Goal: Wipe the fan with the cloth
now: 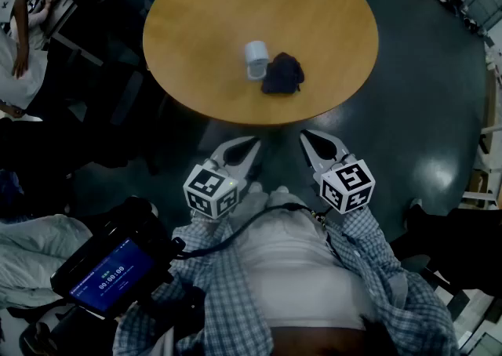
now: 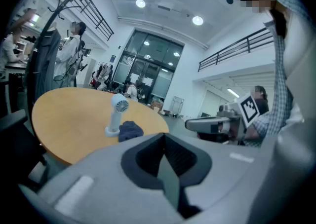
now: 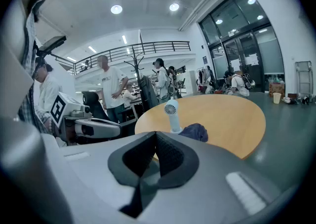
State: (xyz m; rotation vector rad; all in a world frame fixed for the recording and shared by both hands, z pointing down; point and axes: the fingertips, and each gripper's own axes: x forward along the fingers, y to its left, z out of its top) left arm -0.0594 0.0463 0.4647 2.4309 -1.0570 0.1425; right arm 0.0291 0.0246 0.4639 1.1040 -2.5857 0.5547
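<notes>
So the small white handheld fan is standing upright near the middle of the round light-wood table, and the crumpled dark blue cloth is bunched up just beside its base, on the right in the head view. Both grippers are down by the person's checked shirt, short of the table edge and well apart from the fan and cloth. The left gripper has its jaws pressed together with nothing in them, and the right gripper is the same, closed and empty.
</notes>
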